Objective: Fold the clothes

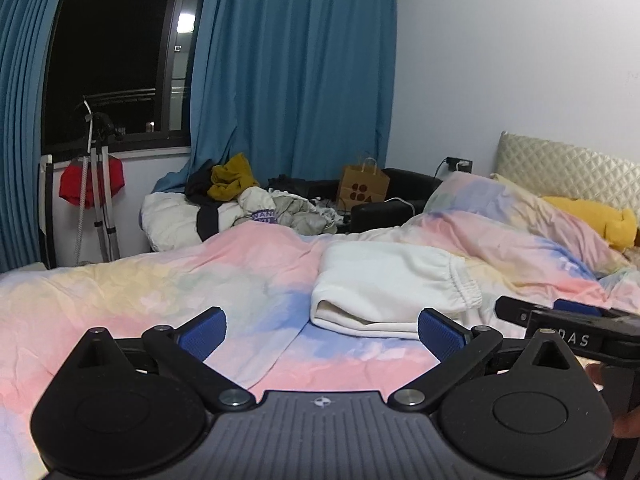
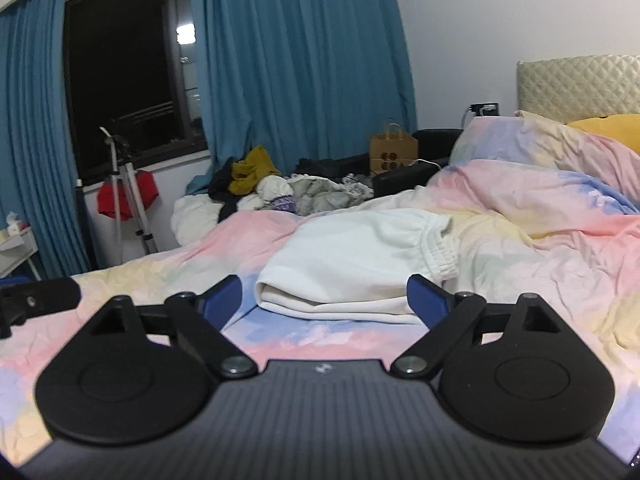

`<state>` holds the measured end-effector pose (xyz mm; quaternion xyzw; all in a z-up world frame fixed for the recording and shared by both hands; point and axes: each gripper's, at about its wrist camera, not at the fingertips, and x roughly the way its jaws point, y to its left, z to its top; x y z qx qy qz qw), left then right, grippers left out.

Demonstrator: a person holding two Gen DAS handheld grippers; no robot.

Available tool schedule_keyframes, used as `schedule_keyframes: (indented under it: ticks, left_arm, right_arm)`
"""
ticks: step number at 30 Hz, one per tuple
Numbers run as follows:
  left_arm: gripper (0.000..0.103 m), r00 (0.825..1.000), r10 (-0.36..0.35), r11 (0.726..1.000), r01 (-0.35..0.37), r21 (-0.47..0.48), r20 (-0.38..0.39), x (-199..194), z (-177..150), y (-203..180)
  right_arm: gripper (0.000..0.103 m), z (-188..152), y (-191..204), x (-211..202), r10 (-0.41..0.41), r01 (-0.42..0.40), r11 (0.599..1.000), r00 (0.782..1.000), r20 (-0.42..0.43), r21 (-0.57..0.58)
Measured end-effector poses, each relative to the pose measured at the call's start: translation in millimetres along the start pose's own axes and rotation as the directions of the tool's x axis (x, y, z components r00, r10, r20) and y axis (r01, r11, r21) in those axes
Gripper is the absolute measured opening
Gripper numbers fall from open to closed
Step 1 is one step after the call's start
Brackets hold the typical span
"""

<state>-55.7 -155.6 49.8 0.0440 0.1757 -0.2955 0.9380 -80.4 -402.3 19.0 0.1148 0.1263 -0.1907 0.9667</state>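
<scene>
Folded white fleece garment (image 2: 352,256) on pastel bed (image 2: 540,280). Left gripper (image 1: 322,334), right gripper (image 2: 324,300) held wide, empty. Next fold: edges to be pinched evenly, both sides, w/o dragging.

**Two low wrist views across the bed toward the curtained window**

Both cameras sit low over the pastel duvet (image 1: 140,292), each looking forward past its own spread jaws toward the blue curtains (image 1: 296,64) and the dark window (image 1: 112,52).

The left wrist view stands a little to the left; the right gripper (image 1: 560,316) pokes in at its right edge.

The right wrist view sits nearer the folded white sweatpants (image 2: 360,260), which lie almost centred there, and the left gripper shows at its left edge.

Shared ground: sweatpants, clothes pile (image 2: 280,192), paper bag (image 2: 394,154), quilted headboard (image 2: 580,84).
</scene>
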Motion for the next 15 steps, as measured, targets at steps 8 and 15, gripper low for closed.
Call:
schedule_keyframes:
  ticks: [8, 15]
  left_arm:
    - [0.103, 1.0, 0.023, 1.0, -0.023, -0.005, -0.018, 8.2, 1.0, -0.1]
    - [0.103, 0.999, 0.037, 0.999, -0.037, 0.006, -0.021, 8.8, 1.0, -0.9]
  right_arm:
    - [0.091, -2.5, -5.8, 3.9, -0.016, 0.016, 0.999, 1.0, -0.022, 0.032]
    - [0.091, -3.8, -2.3, 4.5, -0.037, 0.038, 0.999, 0.999, -0.024, 0.015]
